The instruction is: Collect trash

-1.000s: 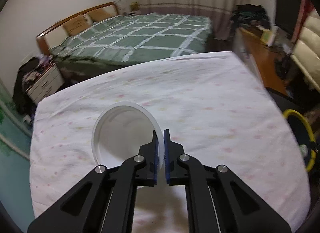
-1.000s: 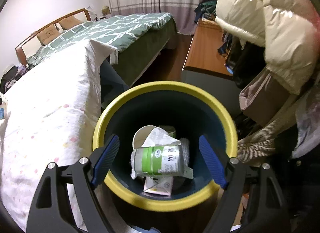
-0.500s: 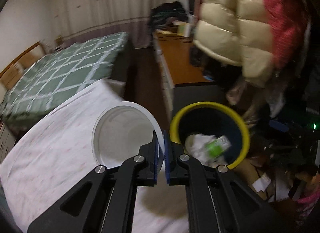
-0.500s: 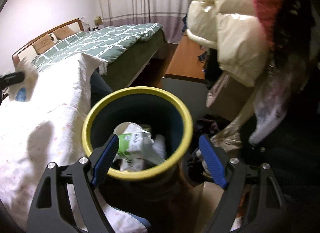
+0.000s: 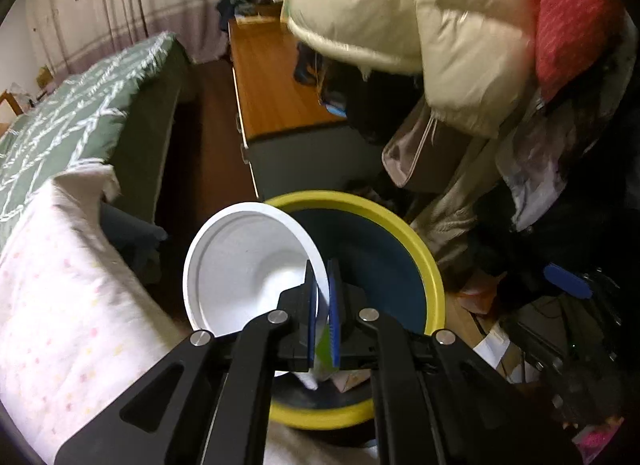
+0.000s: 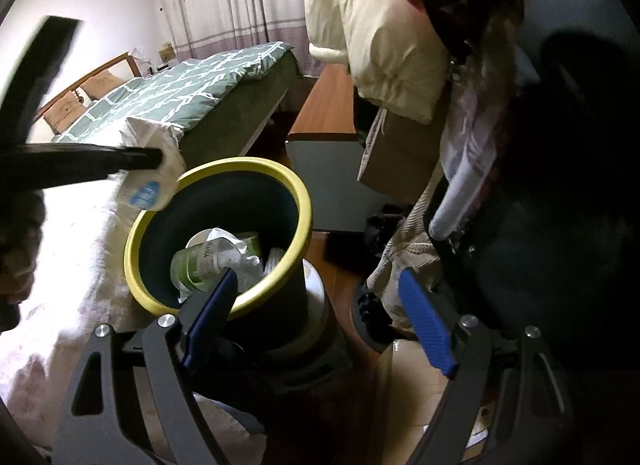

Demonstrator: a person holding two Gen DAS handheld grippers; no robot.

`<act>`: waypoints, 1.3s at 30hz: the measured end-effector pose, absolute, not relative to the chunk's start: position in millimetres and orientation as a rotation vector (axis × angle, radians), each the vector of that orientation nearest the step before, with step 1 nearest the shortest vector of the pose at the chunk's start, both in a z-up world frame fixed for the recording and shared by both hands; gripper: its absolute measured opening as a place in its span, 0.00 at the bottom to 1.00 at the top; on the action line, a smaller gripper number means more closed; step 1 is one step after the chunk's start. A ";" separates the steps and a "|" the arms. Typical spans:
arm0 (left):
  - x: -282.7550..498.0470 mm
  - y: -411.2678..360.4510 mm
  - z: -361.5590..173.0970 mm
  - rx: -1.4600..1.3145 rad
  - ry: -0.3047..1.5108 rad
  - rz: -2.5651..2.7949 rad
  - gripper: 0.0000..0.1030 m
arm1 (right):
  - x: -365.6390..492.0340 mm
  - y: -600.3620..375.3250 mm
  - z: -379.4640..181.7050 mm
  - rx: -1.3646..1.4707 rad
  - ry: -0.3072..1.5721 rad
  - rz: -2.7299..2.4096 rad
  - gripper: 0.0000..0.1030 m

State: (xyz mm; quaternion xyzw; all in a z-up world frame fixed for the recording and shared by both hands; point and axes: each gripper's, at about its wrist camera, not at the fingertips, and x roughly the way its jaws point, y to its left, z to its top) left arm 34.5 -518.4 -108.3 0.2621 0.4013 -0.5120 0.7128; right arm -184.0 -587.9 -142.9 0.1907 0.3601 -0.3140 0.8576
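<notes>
My left gripper (image 5: 322,297) is shut on the rim of a white paper cup (image 5: 244,265) and holds it over the left edge of the yellow-rimmed dark bin (image 5: 434,273). In the right wrist view the cup (image 6: 146,185) hangs at the bin's (image 6: 288,277) far left rim, with the left gripper's arm above it. The bin holds a green-labelled bottle (image 6: 194,261), crumpled paper and other trash. My right gripper (image 6: 320,305) is open and empty, just above the bin's near right rim.
A white flowered tablecloth (image 5: 52,305) lies left of the bin. A green checked bed (image 6: 180,93) and a wooden cabinet (image 5: 272,89) stand behind. Cream and red puffer jackets (image 5: 420,13) hang at the right over cluttered floor.
My left gripper has swung the cup from over the tablecloth to above the bin's edge. My right gripper has drawn back and to the right of the bin, still open.
</notes>
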 end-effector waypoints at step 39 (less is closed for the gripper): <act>-13.6 -0.5 -30.2 0.005 0.635 -0.195 0.96 | -121.7 -426.0 -37.4 0.148 0.584 -0.264 0.89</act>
